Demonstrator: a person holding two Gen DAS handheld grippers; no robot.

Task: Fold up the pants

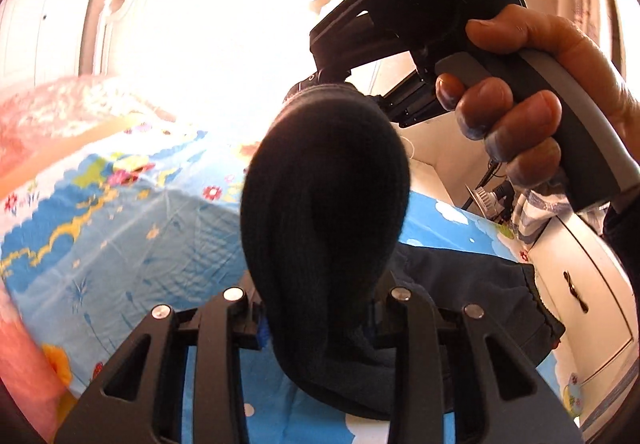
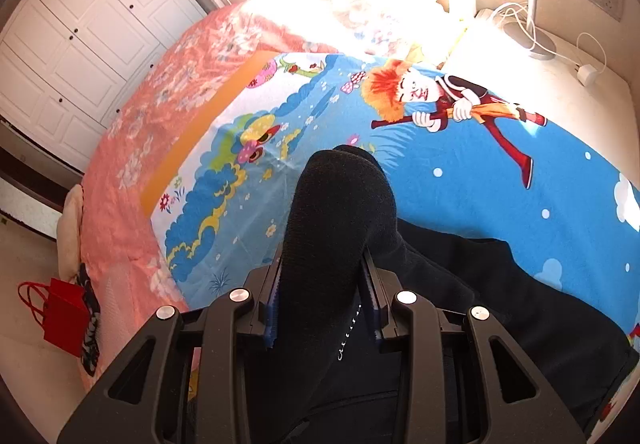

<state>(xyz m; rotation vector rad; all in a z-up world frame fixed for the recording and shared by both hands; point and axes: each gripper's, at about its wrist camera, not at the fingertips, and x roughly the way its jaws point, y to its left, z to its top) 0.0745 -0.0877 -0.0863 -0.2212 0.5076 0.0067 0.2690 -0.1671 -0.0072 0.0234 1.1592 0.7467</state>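
Dark navy pants (image 1: 324, 212) bulge up between the fingers of my left gripper (image 1: 320, 308), which is shut on the fabric and holds it above the bed. The rest of the pants (image 1: 472, 284) lies on the blue cartoon sheet to the right. My right gripper (image 1: 404, 100), held by a hand, shows in the left wrist view just behind the raised fold, its tips hidden by cloth. In the right wrist view my right gripper (image 2: 322, 296) is shut on a bunched fold of the pants (image 2: 340, 212), and more dark fabric (image 2: 500, 304) trails right over the sheet.
The bed carries a blue cartoon sheet (image 2: 460, 172) over a pink floral cover (image 2: 160, 92). A white nightstand (image 1: 580, 276) stands at the right. White wardrobe doors (image 2: 80, 36) and a red bag (image 2: 60, 316) on the floor are at the left. A lamp base and cables (image 2: 532, 36) sit at back right.
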